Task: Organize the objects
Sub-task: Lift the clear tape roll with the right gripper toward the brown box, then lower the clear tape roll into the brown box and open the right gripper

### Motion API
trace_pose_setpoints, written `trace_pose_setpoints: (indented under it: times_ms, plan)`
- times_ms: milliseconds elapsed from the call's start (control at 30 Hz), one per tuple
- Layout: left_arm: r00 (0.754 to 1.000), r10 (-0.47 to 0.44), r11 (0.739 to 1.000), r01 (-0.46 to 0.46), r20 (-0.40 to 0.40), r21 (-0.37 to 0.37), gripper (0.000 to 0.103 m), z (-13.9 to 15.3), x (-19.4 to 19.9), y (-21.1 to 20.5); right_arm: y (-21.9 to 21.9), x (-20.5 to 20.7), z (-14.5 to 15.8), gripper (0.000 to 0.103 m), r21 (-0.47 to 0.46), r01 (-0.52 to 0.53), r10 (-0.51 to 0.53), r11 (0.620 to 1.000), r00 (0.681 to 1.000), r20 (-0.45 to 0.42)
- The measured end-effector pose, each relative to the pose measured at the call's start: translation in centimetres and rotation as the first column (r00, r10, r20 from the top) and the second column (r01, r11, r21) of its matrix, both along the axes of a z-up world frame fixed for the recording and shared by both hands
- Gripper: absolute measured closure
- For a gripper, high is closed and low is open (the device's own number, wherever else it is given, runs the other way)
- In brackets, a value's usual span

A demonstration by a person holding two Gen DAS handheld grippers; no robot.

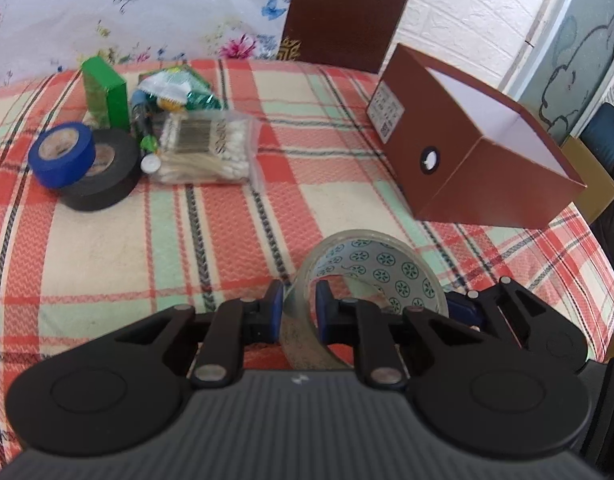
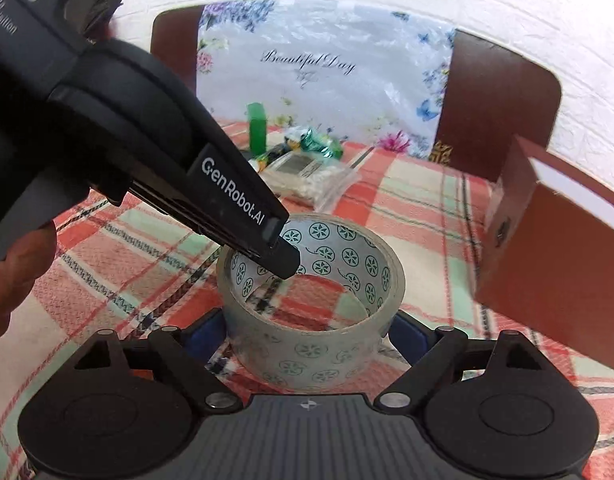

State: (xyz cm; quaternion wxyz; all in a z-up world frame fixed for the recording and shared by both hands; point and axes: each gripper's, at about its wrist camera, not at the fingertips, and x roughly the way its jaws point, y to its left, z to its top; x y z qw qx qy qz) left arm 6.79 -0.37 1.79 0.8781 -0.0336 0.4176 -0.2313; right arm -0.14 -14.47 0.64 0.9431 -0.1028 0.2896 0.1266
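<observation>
A clear packing tape roll [image 1: 371, 264] with a green flower-print core is held just above the plaid cloth. My left gripper [image 1: 299, 312] is shut on its wall, one blue pad outside, one inside. In the right wrist view the same roll [image 2: 311, 340] sits between the spread blue pads of my right gripper [image 2: 309, 338], which stands open around its outside. The left gripper [image 2: 283, 256] reaches into the roll from the upper left. An open brown cardboard box [image 1: 467, 152] lies tilted to the right, also seen in the right wrist view [image 2: 547, 260].
At the far left lie a blue tape roll [image 1: 63, 154] on a black tape roll [image 1: 101, 176], a bag of cotton swabs [image 1: 207, 152], a green box [image 1: 105, 92], pens and a green packet [image 1: 175, 88]. A brown chair back [image 1: 347, 12] stands behind the table.
</observation>
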Motion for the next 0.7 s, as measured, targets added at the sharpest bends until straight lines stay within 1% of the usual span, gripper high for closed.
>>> trace_pose_setpoints:
  times_ms: [33,67,100,167,233,300,367,433,467,500,533,567,600,633,700]
  plan:
    - [1.0,0.004,1.0,-0.004,-0.002,-0.005,0.084,-0.2,0.1,0.1,0.0,-0.1,-0.1,0.017,0.001,0.003,-0.003,1.0,1.0,0.004]
    - [1.0,0.008,1.0,-0.008,-0.005,-0.009,0.08,-0.2,0.1,0.2,0.3,-0.4,-0.1,0.017,-0.002,0.01,-0.01,1.0,1.0,0.009]
    - [1.0,0.017,1.0,-0.017,-0.009,-0.007,0.072,-0.2,0.0,0.3,0.3,-0.5,-0.2,0.015,-0.003,0.013,-0.013,1.0,1.0,0.01]
    - [0.999,0.039,0.999,-0.039,-0.002,0.006,0.06,-0.1,0.0,0.7,0.2,-0.7,-0.2,0.012,0.003,0.02,-0.02,1.0,1.0,0.011]
    - [0.998,0.056,0.998,-0.056,0.005,-0.021,0.06,0.5,-0.1,1.5,0.0,-1.0,-0.3,0.012,0.018,0.025,-0.025,1.0,1.0,0.009]
    - [0.998,0.066,0.996,-0.065,0.009,-0.053,0.05,1.0,-0.3,2.3,-0.1,-0.8,-0.3,0.009,0.029,0.032,-0.032,0.999,0.999,0.005]
    - [0.998,0.062,0.997,-0.062,0.011,-0.054,0.048,1.2,-0.4,2.1,-0.1,-0.9,-0.3,0.008,0.032,0.032,-0.032,0.999,0.999,0.001]
    - [0.999,0.039,0.999,-0.039,0.001,-0.037,0.05,0.8,0.0,1.4,-0.3,-0.2,-0.2,0.008,0.028,0.027,-0.027,0.999,1.0,0.003]
    - [1.0,0.029,0.999,-0.029,-0.008,-0.026,0.055,0.4,0.2,1.0,-0.3,-0.3,-0.2,0.008,0.027,0.023,-0.024,0.999,1.0,0.006]
    - [1.0,0.013,1.0,-0.013,-0.018,-0.019,0.075,0.0,0.4,0.5,-0.2,-0.3,-0.2,0.014,0.026,0.012,-0.012,1.0,1.0,0.009]
    - [0.999,-0.007,1.0,0.006,-0.033,-0.007,0.08,-0.5,0.5,-0.1,-0.1,-0.5,-0.1,0.017,0.024,-0.003,0.003,1.0,1.0,0.017]
    - [1.0,-0.003,1.0,0.004,-0.023,0.02,0.082,-0.7,0.4,-0.5,0.0,-0.6,0.1,0.017,0.009,-0.009,0.009,1.0,1.0,0.028]
    - [1.0,-0.002,1.0,0.002,-0.014,0.029,0.083,-0.3,0.3,-0.6,-0.1,-0.4,0.5,0.017,-0.004,-0.015,0.015,1.0,0.998,0.054]
    - [1.0,0.002,1.0,-0.002,-0.001,0.027,0.083,0.8,0.2,-0.7,-0.4,-0.7,1.3,0.017,-0.006,-0.018,0.018,1.0,0.995,0.094]
    - [0.997,-0.025,1.0,0.026,0.072,-0.006,0.083,4.4,0.4,-1.2,-1.5,-1.0,4.1,0.017,-0.028,0.008,-0.001,1.0,0.976,0.216]
